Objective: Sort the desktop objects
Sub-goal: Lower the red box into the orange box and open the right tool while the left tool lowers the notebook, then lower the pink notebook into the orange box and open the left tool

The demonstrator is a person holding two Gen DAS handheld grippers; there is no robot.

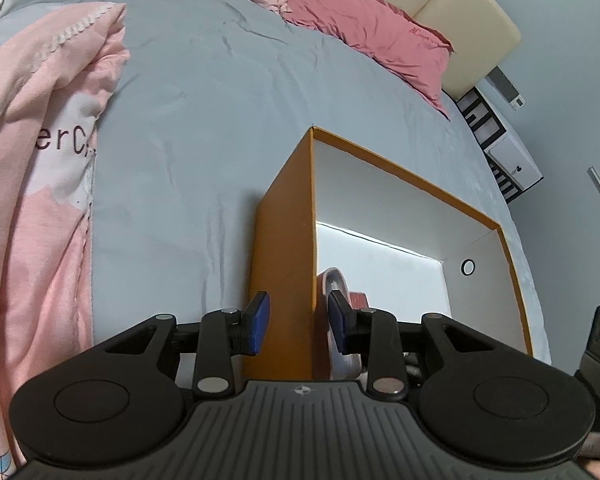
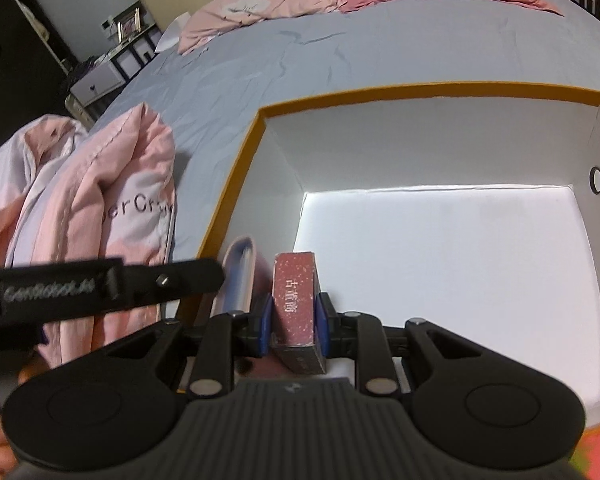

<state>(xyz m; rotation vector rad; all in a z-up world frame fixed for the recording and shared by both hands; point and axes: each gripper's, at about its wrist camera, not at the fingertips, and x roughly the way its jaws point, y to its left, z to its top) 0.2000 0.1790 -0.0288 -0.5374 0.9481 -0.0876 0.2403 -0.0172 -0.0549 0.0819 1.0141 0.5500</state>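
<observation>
Both grippers at orange box [image 2: 236,184]; right gripper [image 2: 292,322] clamps red pack [image 2: 296,300], left gripper [image 1: 298,322] seemingly straddles wall.

Pink quilt [image 1: 40,152] reads "erC"; black gripper arm [image 2: 100,284] reads "GenRobot.ai"

My way into the box [image 2: 420,92] is staying open rightward; its left wall [image 1: 284,240] and possibly 1 pink thing [image 2: 240,276] are crowding me.

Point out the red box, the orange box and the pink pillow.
red box [image 2: 294,304], right wrist view, its speckled top face
orange box [image 1: 282,248], left wrist view, its outer side wall
pink pillow [image 1: 364,32], left wrist view, its middle
</observation>
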